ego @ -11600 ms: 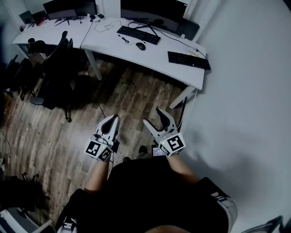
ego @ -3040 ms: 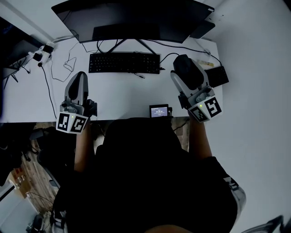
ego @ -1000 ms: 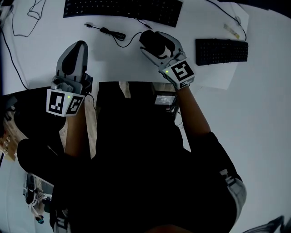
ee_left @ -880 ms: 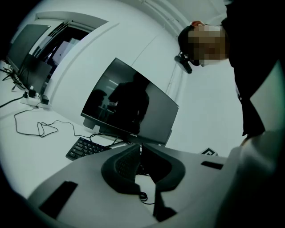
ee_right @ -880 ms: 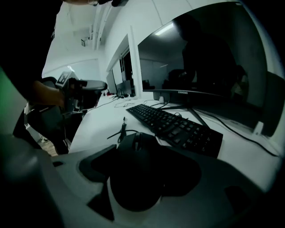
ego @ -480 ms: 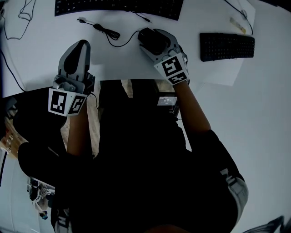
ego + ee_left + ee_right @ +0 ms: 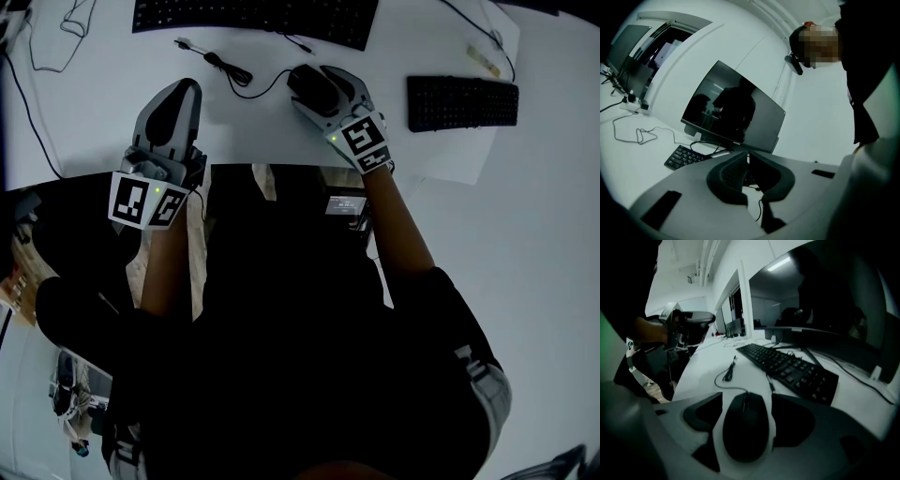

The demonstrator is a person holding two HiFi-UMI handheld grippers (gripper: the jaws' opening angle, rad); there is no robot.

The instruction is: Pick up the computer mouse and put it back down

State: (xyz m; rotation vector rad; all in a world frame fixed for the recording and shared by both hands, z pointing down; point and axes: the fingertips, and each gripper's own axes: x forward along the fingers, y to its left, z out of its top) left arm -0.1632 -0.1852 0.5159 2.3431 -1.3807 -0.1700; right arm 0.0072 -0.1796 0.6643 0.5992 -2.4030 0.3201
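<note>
White desk (image 7: 84, 122) fills the top of the head view. We log the left gripper (image 7: 183, 92) over its near edge, pointing away from the person, with bare desk under its tip. The right gripper (image 7: 303, 79) reaches in at a slant toward the upper left, and the black mouse (image 7: 309, 86) lies at its tip. A keyboard (image 7: 253, 17) lies along the far side. A second keyboard (image 7: 461, 101) lies off to the right, apart from the mouse. A loose cable (image 7: 220, 66) curls between the two grippers.

Left gripper view: we read the jaws as closed, tips meeting, nothing held. Beyond them stand a dark monitor (image 7: 733, 117) and the keyboard (image 7: 682, 157).

Right gripper view: the mouse (image 7: 745, 427) rests flat on the desk (image 7: 698, 366), squarely between the spread jaws. We see a thin sliver of white desk on each side of it, so the jaws flank it and do not clamp. Its cable (image 7: 726, 376) runs forward, left of the keyboard (image 7: 792, 369).
</note>
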